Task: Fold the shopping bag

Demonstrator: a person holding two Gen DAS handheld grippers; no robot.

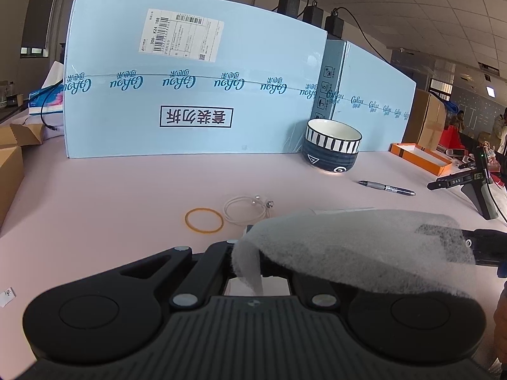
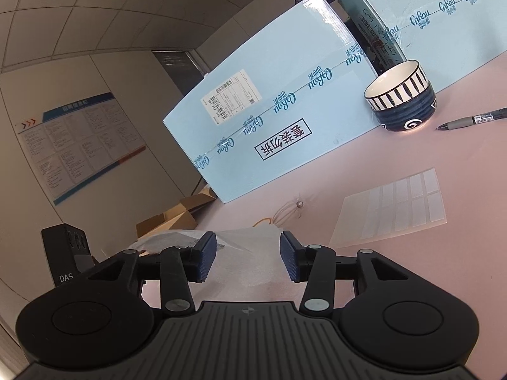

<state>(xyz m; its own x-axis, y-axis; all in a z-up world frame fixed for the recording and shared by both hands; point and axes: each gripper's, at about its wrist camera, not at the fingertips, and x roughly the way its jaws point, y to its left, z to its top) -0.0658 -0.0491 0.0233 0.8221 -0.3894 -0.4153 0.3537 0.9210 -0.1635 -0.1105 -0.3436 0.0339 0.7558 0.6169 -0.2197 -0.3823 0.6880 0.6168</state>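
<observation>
Left hand-held gripper [image 1: 253, 272] clamped on white shopping bag [image 1: 358, 253]; right hand-held gripper [image 2: 248, 258] apart above pink worktop [image 2: 427, 269].

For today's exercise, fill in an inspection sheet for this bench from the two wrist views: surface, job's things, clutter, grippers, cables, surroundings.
Surface: pink table, bare in places.
Job's things: white shopping bag, draped over the left gripper; whether it is clamped cannot be told.
Clutter: striped bowl, pen, orange rubber band, white cord loop, label sheet.
Grippers: right gripper open, bag between its fingers.
Cables: black leads behind the blue cartons.
Surroundings: wall poster, cardboard boxes.
</observation>
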